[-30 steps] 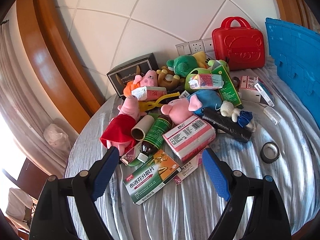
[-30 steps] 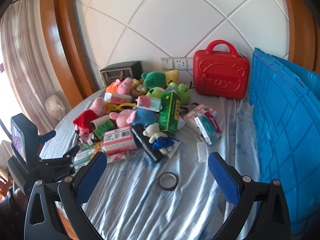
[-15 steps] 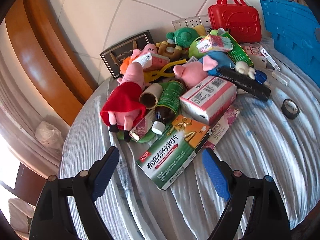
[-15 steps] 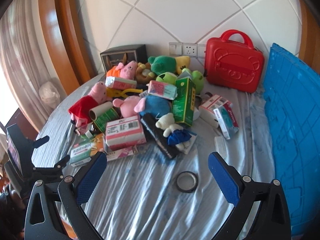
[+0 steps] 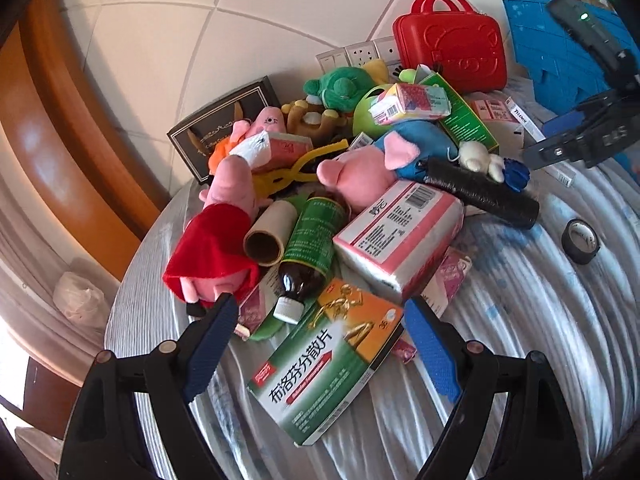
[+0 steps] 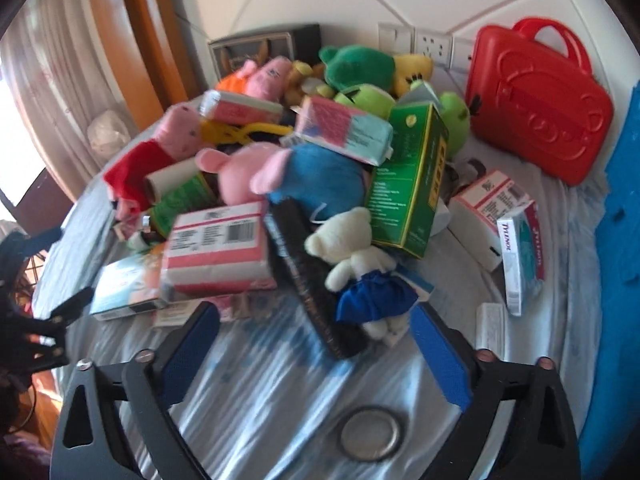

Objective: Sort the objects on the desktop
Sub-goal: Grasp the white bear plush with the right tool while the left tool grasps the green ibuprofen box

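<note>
Left gripper (image 5: 320, 344): jaws spread wide, holding nothing, poised over the near end of a green-and-orange medicine box (image 5: 324, 364) that lies flat on the striped tablecloth (image 5: 540, 340) between the blue pads without touching them. Just beyond the box, a brown bottle (image 5: 310, 252) with a green label and white cap points toward the gripper; a cardboard tube (image 5: 266, 234) lies beside it, and a pink pig doll in a red dress (image 5: 218, 240) lies to the left. A pink-and-white pack (image 5: 396, 236) leans on the heap to the right of the bottle.

Right gripper (image 6: 316, 344): jaws closing but with a wide gap, nothing gripped. Between the pads, further off, lie a small white bear in a blue skirt (image 6: 360, 268) and a long black roll (image 6: 312, 276), the bear resting against the roll. A ring of black tape (image 6: 370, 432) lies flat on the cloth just below the jaws. Behind the bear, an upright green box (image 6: 408, 184) leans against the pile, with a blue-and-pink pig doll (image 6: 304, 176) to its left. A red carry case (image 6: 540, 96) stands against the wall, and a blue crate (image 6: 616, 240) borders the right edge.
</note>
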A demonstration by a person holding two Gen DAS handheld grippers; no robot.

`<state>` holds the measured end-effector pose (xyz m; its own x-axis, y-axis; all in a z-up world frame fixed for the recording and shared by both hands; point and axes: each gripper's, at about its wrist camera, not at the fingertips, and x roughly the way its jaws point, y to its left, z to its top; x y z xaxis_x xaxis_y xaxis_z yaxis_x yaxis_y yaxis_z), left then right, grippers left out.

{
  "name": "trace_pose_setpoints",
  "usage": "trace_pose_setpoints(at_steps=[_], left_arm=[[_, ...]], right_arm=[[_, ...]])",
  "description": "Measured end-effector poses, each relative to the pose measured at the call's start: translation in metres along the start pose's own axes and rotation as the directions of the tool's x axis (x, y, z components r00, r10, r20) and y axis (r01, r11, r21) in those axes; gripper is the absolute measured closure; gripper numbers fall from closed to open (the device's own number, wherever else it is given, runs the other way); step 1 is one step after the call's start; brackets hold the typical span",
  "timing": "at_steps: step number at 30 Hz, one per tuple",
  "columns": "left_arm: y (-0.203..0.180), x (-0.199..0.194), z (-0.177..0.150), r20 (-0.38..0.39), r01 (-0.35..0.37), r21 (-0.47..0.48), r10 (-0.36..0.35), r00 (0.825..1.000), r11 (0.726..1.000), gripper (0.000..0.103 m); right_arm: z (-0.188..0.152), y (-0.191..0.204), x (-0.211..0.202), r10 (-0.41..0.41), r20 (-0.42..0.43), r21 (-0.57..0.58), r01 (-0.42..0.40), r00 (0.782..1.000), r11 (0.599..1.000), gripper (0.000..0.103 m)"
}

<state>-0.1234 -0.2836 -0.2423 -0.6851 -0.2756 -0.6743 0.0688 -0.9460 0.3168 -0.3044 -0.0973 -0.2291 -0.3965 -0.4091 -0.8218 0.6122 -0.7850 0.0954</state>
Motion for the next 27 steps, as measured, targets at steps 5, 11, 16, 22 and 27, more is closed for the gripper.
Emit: trace_pose_setpoints(at_steps=[5, 11, 16, 22, 27], left_arm=[[-0.002, 0.017, -0.006, -0.01, 0.043, 0.017, -0.043, 0.999, 0.999, 0.018], [0.007, 0.059, -0.029, -0.088, 0.142, 0.081, -0.135, 0.987, 0.987, 0.018], [0.024, 0.087, -0.032, -0.177, 0.339, 0.134, -0.314, 0.933, 0.931, 0.018], [0.031, 0.106, -0.043, -0.26, 0.443, 0.222, -0.386, 0.885, 0.868, 0.015], [0.034, 0.127, -0.043, -0.283, 0.52, 0.154, -0.467, 0.838, 0.84, 0.007]], right_arm=[[0.018, -0.032, 0.05, -0.016, -0.087, 0.016, 0.018, 0.996, 1.0, 0.022], [0.028, -0.047, 0.084, 0.012, -0.159, -0.015, -0.015, 0.987, 1.0, 0.022], [0.033, -0.054, 0.095, 0.062, -0.204, 0.005, -0.062, 0.977, 0.998, 0.022], [0.033, -0.053, 0.097, 0.091, -0.232, -0.003, -0.094, 0.968, 0.996, 0.022], [0.034, -0.045, 0.103, 0.096, -0.262, -0.02, -0.105, 0.96, 0.994, 0.022]])
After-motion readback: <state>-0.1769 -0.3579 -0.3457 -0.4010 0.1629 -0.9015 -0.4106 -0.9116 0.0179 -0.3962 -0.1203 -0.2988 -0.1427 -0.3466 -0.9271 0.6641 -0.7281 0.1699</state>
